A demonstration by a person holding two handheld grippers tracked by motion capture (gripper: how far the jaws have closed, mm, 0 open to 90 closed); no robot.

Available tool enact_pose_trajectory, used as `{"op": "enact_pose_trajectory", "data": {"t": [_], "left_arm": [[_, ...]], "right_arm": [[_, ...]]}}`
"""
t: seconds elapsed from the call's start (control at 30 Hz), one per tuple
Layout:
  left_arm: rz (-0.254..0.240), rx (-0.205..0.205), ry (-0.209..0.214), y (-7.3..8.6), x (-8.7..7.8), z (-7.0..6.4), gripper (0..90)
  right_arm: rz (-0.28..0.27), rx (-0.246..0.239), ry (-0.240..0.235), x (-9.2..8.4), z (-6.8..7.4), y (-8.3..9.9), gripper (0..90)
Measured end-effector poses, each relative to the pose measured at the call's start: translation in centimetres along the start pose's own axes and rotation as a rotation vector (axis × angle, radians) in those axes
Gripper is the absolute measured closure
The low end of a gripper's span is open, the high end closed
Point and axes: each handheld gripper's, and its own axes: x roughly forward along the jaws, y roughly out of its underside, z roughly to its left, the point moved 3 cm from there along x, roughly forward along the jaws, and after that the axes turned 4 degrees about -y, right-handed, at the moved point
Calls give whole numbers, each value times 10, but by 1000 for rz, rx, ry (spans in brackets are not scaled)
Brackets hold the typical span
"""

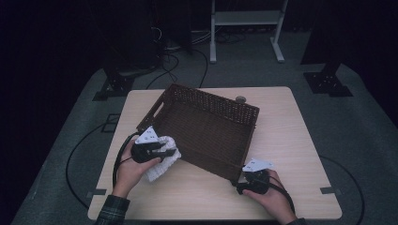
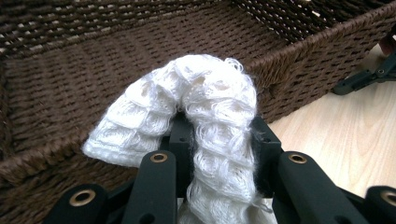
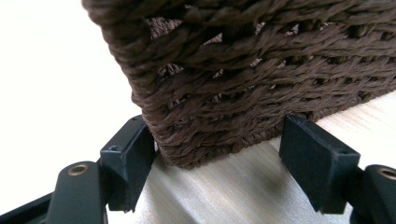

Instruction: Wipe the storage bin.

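Left gripper view: my left tool (image 2: 219, 154) is clamped on a white knitted cloth (image 2: 205, 107). Its long axis arches up between the jaws and bends over to the left, free end pointing down toward the near rim of the brown wicker basket (image 2: 70, 70) just ahead of the tool. High view: cloth (image 1: 165, 161) hangs beside the basket's near-left wall, above the worktop (image 1: 291, 131). My right tool (image 3: 215, 158) stands apart, straddling the basket's near corner; left jaw seems to touch the weave, right jaw is clear of it.

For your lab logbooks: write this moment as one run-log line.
left gripper: shut on white knitted cloth | cloth: beside basket, outside it | right gripper: open, astride basket's near corner
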Motion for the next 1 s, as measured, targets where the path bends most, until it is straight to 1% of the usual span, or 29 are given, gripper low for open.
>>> {"op": "enact_pose_trajectory", "data": {"t": [0.03, 0.1, 0.2, 0.23, 0.3, 0.37, 0.4, 0.43, 0.5, 0.6, 0.63, 0.7, 0.77, 0.8, 0.83, 0.87, 1.0], "left_arm": [[0, 0, 0, 0, 0, 0, 684], [37, 3, -5, 4, 5, 0, 685], [43, -9, 5, 8, 11, 1, 684], [55, -4, 4, 9, 12, 1, 684], [71, -9, 3, 12, 17, 0, 684], [84, -12, 11, 15, 21, -1, 684], [100, -1, 10, 16, 23, -1, 684], [100, -1, 10, 16, 23, -1, 683], [126, -1, 10, 20, 31, -2, 683], [157, 7, 12, 25, 37, -1, 682], [157, 7, 12, 25, 37, -1, 682], [182, 7, 7, 28, 43, -1, 682], [188, 8, 7, 29, 44, -1, 682], [205, 10, 8, 32, 48, -1, 682], [205, 10, 8, 32, 48, -1, 682], [223, 12, 6, 36, 53, 0, 682], [244, 16, 9, 40, 59, -1, 683]], "right_arm": [[0, 0, 0, 0, 0, 0, 263], [0, 0, 0, 0, 0, 0, 263], [0, 0, 0, 0, 0, 0, 263], [0, -1, 0, 0, 0, 0, 263], [-1, -2, 1, 0, 0, 0, 263], [0, -1, 0, 0, 0, 0, 263], [-1, -1, 0, 0, 0, 0, 263], [-1, -1, 0, 0, 0, 0, 263], [0, -1, 0, 0, 0, 0, 263], [0, -1, 0, 0, 0, 0, 263], [0, -1, 0, 0, 0, 0, 263], [-1, -1, 0, 0, 0, 0, 263], [0, -2, 1, 0, 0, 0, 263], [0, -2, 0, 0, 0, 0, 263], [-1, -2, 1, 0, 0, 0, 263], [-1, -2, 0, 0, 0, 0, 263], [0, -1, 0, 0, 0, 0, 263]]}}
